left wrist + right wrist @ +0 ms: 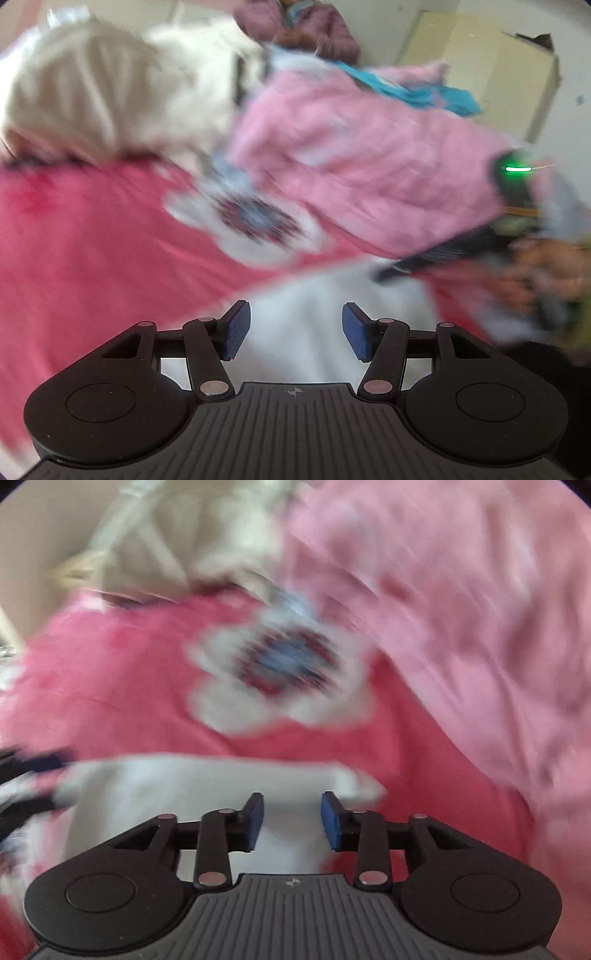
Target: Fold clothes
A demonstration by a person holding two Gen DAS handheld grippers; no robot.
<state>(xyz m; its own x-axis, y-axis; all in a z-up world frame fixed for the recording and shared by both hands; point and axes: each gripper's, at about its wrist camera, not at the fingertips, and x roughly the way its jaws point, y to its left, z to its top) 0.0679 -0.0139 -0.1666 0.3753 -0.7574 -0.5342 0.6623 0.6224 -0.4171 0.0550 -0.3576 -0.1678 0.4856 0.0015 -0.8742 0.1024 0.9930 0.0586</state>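
While both views are blurred, the left tool [296, 329] and the right tool [292, 820] each hang spread and empty over white cloth [207, 786], just below the red shirt [122, 686]; a pink garment [461, 602] lies right of that shirt.

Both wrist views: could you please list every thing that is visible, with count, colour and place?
Shirt: one, deep pink, white blurred print, spread in the middle.
Light pink garment: one, crumpled, right of the shirt.
Beige garment: one, bunched, far left behind the shirt.
Blue cloth: one, turquoise, atop the light pink garment.
Purple garment: one, far top centre.
White surface: one, in front of both grippers.
Cardboard box: one, cream, far right.
Left gripper: one, black, blue pads, open, empty.
Right gripper: one, black, blue pads, open, empty.
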